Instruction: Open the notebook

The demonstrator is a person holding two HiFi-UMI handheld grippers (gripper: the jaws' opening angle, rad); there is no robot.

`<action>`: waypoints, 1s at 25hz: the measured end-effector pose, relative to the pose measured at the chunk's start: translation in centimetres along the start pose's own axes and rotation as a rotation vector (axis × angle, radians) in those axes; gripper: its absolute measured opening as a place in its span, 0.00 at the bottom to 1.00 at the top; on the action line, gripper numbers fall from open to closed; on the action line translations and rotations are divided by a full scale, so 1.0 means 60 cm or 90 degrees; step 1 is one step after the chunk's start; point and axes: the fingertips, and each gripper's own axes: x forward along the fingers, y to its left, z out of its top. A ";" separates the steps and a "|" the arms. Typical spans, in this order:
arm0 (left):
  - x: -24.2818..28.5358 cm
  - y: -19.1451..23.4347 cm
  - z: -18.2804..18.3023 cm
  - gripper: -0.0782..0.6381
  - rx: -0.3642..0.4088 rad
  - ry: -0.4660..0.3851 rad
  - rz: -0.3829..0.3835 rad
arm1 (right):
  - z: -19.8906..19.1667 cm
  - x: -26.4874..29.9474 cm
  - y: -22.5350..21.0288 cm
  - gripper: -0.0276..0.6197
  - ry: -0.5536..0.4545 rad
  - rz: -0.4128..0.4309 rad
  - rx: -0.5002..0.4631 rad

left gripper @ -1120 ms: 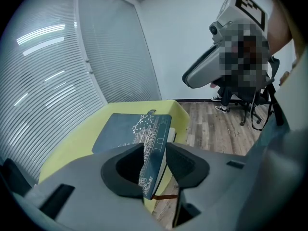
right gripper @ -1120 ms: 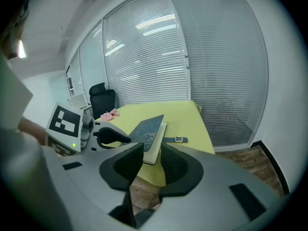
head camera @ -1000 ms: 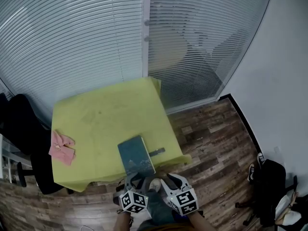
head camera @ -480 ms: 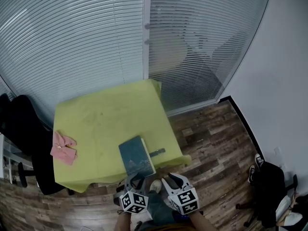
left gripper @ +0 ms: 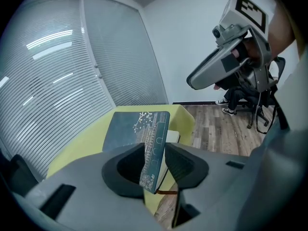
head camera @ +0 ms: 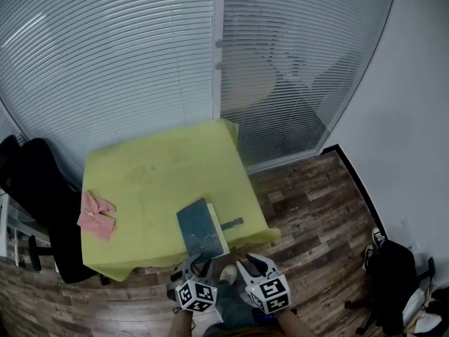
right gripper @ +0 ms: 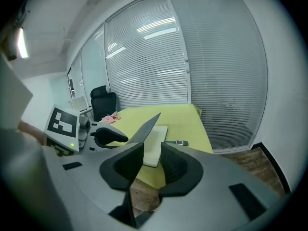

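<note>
A dark teal notebook (head camera: 200, 227) lies at the near edge of the yellow table (head camera: 154, 170). Its cover (left gripper: 137, 129) is lifted at the near corner and tilts up off the white pages (right gripper: 156, 146). My left gripper (left gripper: 155, 160) is shut on that cover edge, and its jaws have just been closing with the cover between them. In the head view it sits low at the table's front (head camera: 198, 262). My right gripper (right gripper: 151, 160) is open and holds nothing. It hangs beside the left one (head camera: 245, 264), off the table's edge.
A small dark object (head camera: 233, 223) lies on the table just right of the notebook. A pink cloth (head camera: 97, 215) rests at the table's left edge, with a black chair (head camera: 35, 188) beyond it. Blinds cover the glass wall behind. Wooden floor runs to the right.
The head view has drifted a little, so the table sits slightly lower and further right in the picture. Both grippers and the notebook stand much as before.
</note>
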 end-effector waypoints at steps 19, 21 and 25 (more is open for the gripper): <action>-0.038 0.016 0.002 0.22 -0.023 -0.023 0.051 | 0.000 -0.018 0.014 0.23 -0.014 0.011 0.013; -0.041 0.018 0.001 0.22 -0.027 -0.024 0.055 | 0.000 -0.017 0.016 0.23 -0.013 0.013 0.013; -0.045 0.018 0.001 0.20 -0.031 -0.024 0.059 | 0.001 -0.016 0.019 0.23 -0.012 0.017 0.011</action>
